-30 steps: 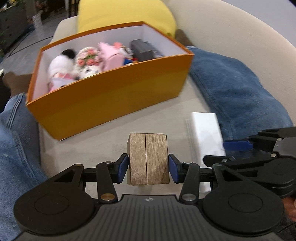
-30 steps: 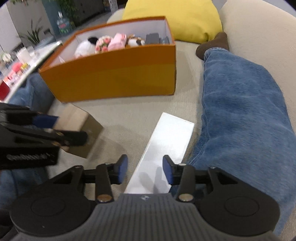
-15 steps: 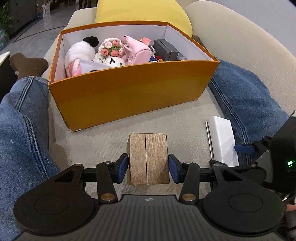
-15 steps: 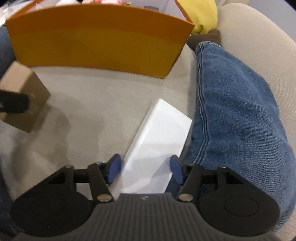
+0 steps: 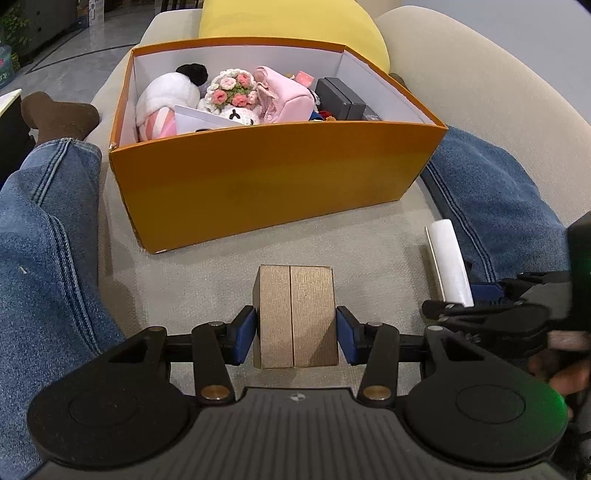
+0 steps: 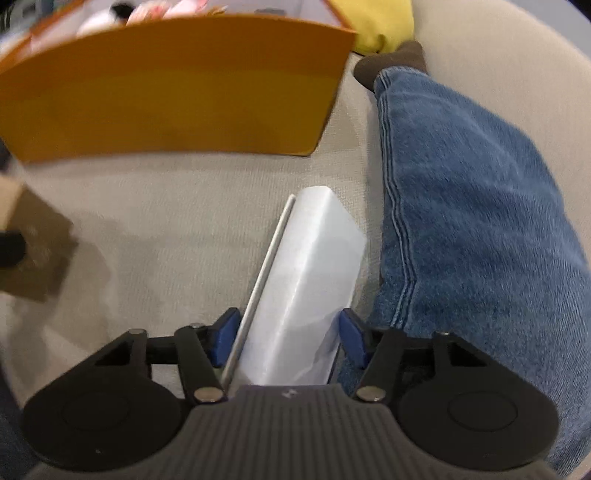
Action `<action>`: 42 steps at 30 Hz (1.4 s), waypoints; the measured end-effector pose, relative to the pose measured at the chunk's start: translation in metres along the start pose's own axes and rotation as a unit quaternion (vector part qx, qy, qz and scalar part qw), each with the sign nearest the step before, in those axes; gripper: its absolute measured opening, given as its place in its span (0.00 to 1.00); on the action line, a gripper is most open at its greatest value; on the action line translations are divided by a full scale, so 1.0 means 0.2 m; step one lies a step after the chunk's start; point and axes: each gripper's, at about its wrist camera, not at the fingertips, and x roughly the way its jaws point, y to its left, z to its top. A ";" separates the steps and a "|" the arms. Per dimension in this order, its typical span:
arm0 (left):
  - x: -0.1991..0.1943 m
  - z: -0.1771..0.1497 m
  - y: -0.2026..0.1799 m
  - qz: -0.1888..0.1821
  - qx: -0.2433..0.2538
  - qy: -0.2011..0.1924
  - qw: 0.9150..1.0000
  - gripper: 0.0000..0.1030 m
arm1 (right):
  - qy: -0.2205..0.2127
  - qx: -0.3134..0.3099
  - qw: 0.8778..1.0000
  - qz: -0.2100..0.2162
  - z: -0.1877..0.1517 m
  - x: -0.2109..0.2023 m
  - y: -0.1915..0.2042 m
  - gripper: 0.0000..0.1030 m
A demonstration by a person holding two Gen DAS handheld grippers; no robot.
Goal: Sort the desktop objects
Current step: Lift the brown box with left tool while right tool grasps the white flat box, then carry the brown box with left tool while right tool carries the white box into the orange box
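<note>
Beige sofa [image 5: 369, 240] carried everything. Person's jeans-clad legs [image 5: 40, 258] lay on either side of the orange box [image 5: 266, 177], brown sock [image 5: 55, 114] at the box's far left. Yellow cushion [image 5: 291, 18] sat behind the orange box.

Orange box stood open-topped on the sofa seat, white inside. In it: a white plush with a black ear [image 5: 166, 96] at the left end, a crocheted flower plush [image 5: 232, 88] beside it, a pink pouch [image 5: 284, 96] toward the middle, dark grey cases [image 5: 341, 98] toward the right end.

White flat box [image 6: 306, 280] lay in front of the orange box, to its right, just beside the right leg. One long edge looked tilted up off the seat. Right gripper [image 6: 284, 336] straddled its near end, blue pads close at both sides; right-wrist view was blurred, so whether the gripper was clamped or just open around it couldn't be told.

Small tan box [image 5: 295, 317] was in front of the orange box, near the middle, upright. Left gripper [image 5: 295, 332] was closed on it, both blue pads pressed against its sides. Whether it touched the seat couldn't be told.
</note>
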 end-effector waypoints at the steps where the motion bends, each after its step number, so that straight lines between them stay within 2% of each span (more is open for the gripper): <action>1: 0.00 0.00 0.00 0.001 0.001 0.000 1.000 0.52 | -0.002 0.006 1.000 0.019 0.01 -0.02 -0.02 0.46; 6: 0.00 -0.01 -0.01 0.010 0.014 0.003 1.000 0.52 | 0.009 0.020 0.994 0.109 0.06 -0.06 -0.08 0.32; 11: 0.06 -0.02 0.00 0.036 0.024 0.017 0.999 0.52 | 0.032 0.005 0.991 0.128 0.12 -0.04 -0.10 0.30; 15: 0.08 -0.01 0.00 0.041 0.023 0.025 0.999 0.52 | 0.030 -0.017 0.990 0.136 0.12 -0.04 -0.09 0.30; 19: 0.02 0.03 -0.02 0.034 0.032 0.006 0.999 0.52 | 0.032 -0.044 0.987 0.152 0.15 -0.04 -0.09 0.30; 22: -0.08 0.10 -0.01 0.001 0.027 -0.007 1.000 0.52 | 0.033 -0.044 0.982 0.180 0.19 -0.11 -0.13 0.30; 25: -0.19 0.17 -0.02 -0.022 0.038 -0.025 0.999 0.52 | 0.007 -0.073 0.978 0.196 0.24 -0.24 -0.14 0.30; 30: -0.38 0.35 -0.06 -0.037 0.076 -0.060 0.995 0.52 | -0.045 -0.115 0.969 0.212 0.36 -0.48 -0.16 0.30; 34: -0.48 0.51 -0.07 -0.027 0.095 -0.085 0.991 0.52 | -0.092 -0.165 0.961 0.204 0.48 -0.64 -0.14 0.30; 38: -0.46 0.71 -0.06 -0.019 0.106 -0.095 0.990 0.52 | -0.133 -0.223 0.948 0.184 0.63 -0.69 -0.08 0.30; 42: -0.32 0.85 -0.02 -0.021 0.104 -0.064 0.992 0.52 | -0.149 -0.281 0.931 0.180 0.81 -0.64 -0.01 0.30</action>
